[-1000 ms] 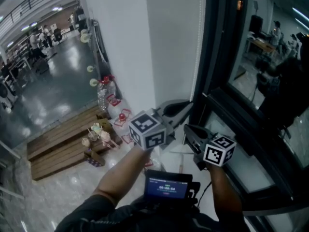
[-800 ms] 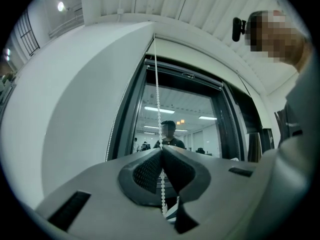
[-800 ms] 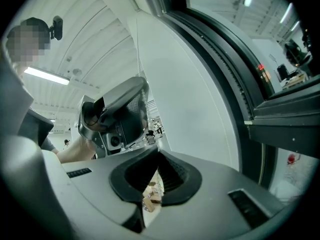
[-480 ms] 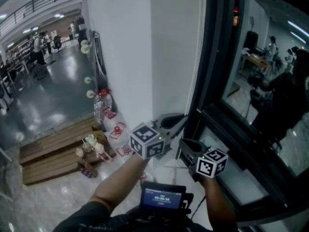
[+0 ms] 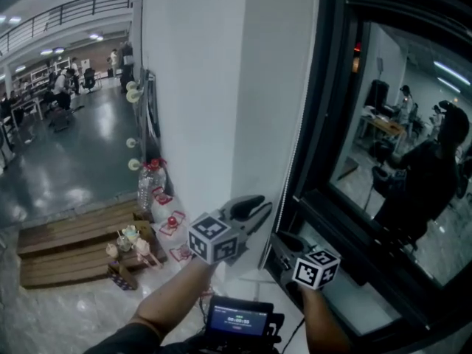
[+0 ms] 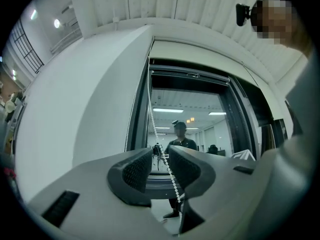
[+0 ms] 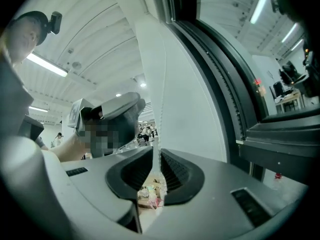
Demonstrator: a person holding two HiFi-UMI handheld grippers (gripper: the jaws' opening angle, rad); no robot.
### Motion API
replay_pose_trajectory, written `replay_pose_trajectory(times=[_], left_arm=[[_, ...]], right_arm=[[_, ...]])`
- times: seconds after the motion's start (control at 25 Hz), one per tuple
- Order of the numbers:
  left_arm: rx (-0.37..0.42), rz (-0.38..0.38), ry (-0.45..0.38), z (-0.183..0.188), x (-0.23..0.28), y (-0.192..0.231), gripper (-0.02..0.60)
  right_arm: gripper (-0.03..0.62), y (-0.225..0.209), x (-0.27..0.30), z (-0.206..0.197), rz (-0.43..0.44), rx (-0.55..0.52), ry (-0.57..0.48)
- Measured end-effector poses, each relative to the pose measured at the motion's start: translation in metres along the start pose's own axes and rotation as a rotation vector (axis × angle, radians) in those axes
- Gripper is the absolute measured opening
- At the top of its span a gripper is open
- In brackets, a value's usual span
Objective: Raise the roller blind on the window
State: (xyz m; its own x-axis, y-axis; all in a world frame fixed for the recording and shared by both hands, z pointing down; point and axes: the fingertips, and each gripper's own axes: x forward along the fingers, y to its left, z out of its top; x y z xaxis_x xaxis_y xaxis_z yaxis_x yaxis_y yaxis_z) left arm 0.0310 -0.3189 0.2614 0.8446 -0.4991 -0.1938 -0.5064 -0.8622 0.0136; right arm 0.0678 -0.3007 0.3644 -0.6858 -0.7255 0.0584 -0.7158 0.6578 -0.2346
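Roller blind (image 6: 190, 75) looks gathered high above both tongs, its bar near the head of the window, though I can't judge how much cloth is still left to wind. What drives it is the bead chain (image 5: 293, 161), which drops along the dark window frame (image 5: 324, 124) straight down to my tongs.

The change is on the right. The right tongs (image 7: 156, 166) have just been opening. A second ago they were pinched together, and now their pads stand slightly apart, with the chain (image 7: 160, 129) hanging loose through the slot. The left tongs (image 6: 160, 159) are wider apart. The chain (image 6: 159, 134) crosses their gap on a slant, close to the right-hand pad but not squeezed. So neither pair grips anything. I take this as the end of one pull, and one pair must clamp again before the next haul.

In the head view the left tongs (image 5: 254, 209) sit just up and left of the right tongs (image 5: 282, 243), close together by the frame as before. A white wall (image 5: 206, 87) fills the space to their left, with a water bottle (image 5: 147, 186) and wooden steps (image 5: 66, 249) farther left and below. The frame crowds the chain on the right. A second beaded strand (image 6: 129, 124) runs just outside the left tongs' left pad, and hauling the wrong strand would likely lower the blind.
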Motion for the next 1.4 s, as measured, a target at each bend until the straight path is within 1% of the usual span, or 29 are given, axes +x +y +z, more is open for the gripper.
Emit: replay_pose_trajectory(times=[0.12,0.2,0.36,0.44,0.52,0.6,0.68,0.72,0.76,0.8,0.84,0.88,0.96,1.0,1.12,1.24,1.32,1.4], left_arm=[[-0.013,0.006,-0.004,-0.002,-0.013,0.000,0.092],[-0.021,0.006,-0.011,-0.003,-0.024,-0.002,0.092],[-0.027,0.035,-0.011,-0.015,-0.058,-0.006,0.092],[-0.029,0.047,-0.007,-0.021,-0.079,-0.016,0.091],[-0.028,0.051,-0.020,-0.019,-0.095,-0.025,0.088],[-0.016,0.050,-0.038,-0.014,-0.104,-0.025,0.035],[-0.006,0.049,-0.041,-0.016,-0.113,-0.025,0.002],[-0.004,0.045,-0.039,-0.019,-0.120,-0.026,-0.002],[-0.007,0.041,-0.034,-0.023,-0.126,-0.026,-0.004],[-0.014,0.043,-0.025,-0.029,-0.131,-0.025,-0.005],[-0.029,0.048,-0.012,-0.035,-0.137,-0.025,-0.005],[-0.051,0.053,0.002,-0.042,-0.143,-0.026,-0.005],[-0.094,0.056,0.026,-0.054,-0.152,-0.032,-0.005],[-0.100,0.059,0.038,-0.058,-0.154,-0.035,-0.005],[-0.072,0.078,0.060,-0.061,-0.158,-0.045,-0.005],[-0.044,0.087,0.081,-0.063,-0.154,-0.067,-0.005],[-0.046,0.109,0.091,-0.065,-0.152,-0.084,-0.005],[-0.054,0.129,0.085,-0.065,-0.150,-0.102,-0.005]], right_arm=[[0.133,0.003,-0.003,0.006,-0.021,-0.015,-0.028],[0.165,0.006,-0.009,0.011,-0.039,-0.028,-0.049],[0.172,0.017,-0.025,0.010,-0.052,-0.051,-0.080],[0.171,0.029,-0.040,0.010,-0.062,-0.059,-0.099],[0.170,0.041,-0.054,0.017,-0.067,-0.060,-0.125],[0.170,0.047,-0.061,0.033,-0.078,-0.075,-0.157],[0.170,0.053,-0.066,0.042,-0.088,-0.085,-0.183],[0.170,0.057,-0.069,0.043,-0.097,-0.085,-0.192],[0.161,0.062,-0.071,0.044,-0.106,-0.083,-0.198],[0.133,0.066,-0.072,0.042,-0.113,-0.079,-0.200],[0.128,0.069,-0.073,0.039,-0.119,-0.073,-0.195],[0.100,0.072,-0.074,0.033,-0.125,-0.067,-0.184],[0.089,0.074,-0.078,0.022,-0.137,-0.057,-0.161],[0.088,0.075,-0.081,0.019,-0.137,-0.054,-0.160],[0.058,0.079,-0.093,0.020,-0.120,-0.044,-0.187],[0.034,0.080,-0.111,0.018,-0.108,-0.054,-0.192],[0.028,0.083,-0.123,0.014,-0.092,-0.072,-0.175],[0.021,0.088,-0.137,0.012,-0.069,-0.097,-0.164]])
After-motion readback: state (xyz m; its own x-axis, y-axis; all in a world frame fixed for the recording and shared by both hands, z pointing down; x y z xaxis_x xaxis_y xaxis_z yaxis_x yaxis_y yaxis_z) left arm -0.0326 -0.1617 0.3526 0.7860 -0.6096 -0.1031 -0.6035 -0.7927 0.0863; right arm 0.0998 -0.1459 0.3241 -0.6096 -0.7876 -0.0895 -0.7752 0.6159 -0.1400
